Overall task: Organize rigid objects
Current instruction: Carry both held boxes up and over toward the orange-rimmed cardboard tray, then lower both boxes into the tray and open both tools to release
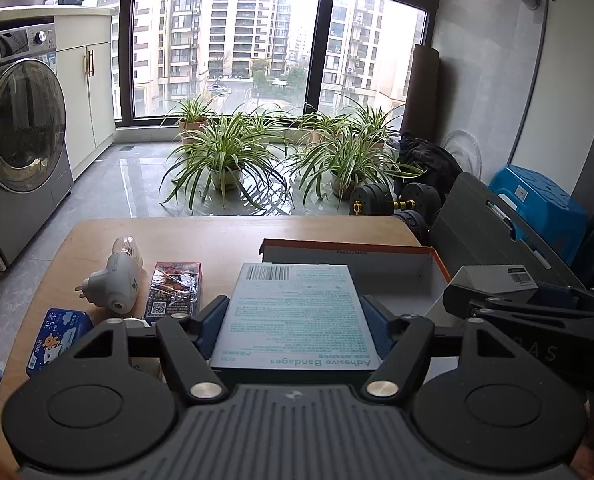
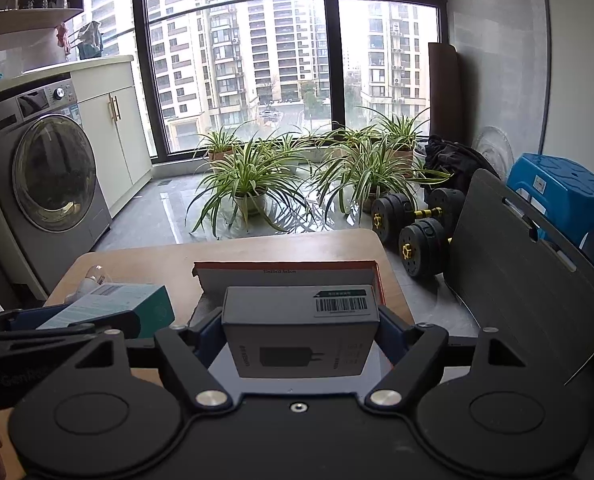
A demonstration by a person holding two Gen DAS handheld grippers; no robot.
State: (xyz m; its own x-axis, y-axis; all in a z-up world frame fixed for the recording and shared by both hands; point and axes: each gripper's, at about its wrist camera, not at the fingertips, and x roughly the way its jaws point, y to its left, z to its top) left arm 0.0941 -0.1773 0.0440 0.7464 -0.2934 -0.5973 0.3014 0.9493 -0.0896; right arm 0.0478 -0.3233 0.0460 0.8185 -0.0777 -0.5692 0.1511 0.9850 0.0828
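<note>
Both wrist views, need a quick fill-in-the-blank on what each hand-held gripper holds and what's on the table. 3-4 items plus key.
1. The left hand-held gripper is shut on a box printed "Adhesive ____".
2. The right hand-held gripper grips a grey box with a ____ label on top.
3. The open orange-rimmed box sits on the ____ table.
4. The white plug-in device lies beside the ____ gripper's box.

Missing words: Bandages; barcode; wooden; left

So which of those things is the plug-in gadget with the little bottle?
Look at the wooden table, left of the orange-edged box. The white plug-in device lies beside a dark printed carton. Unlike the flat packets around it, it is rounded, with metal prongs and a clear bottle.
</note>
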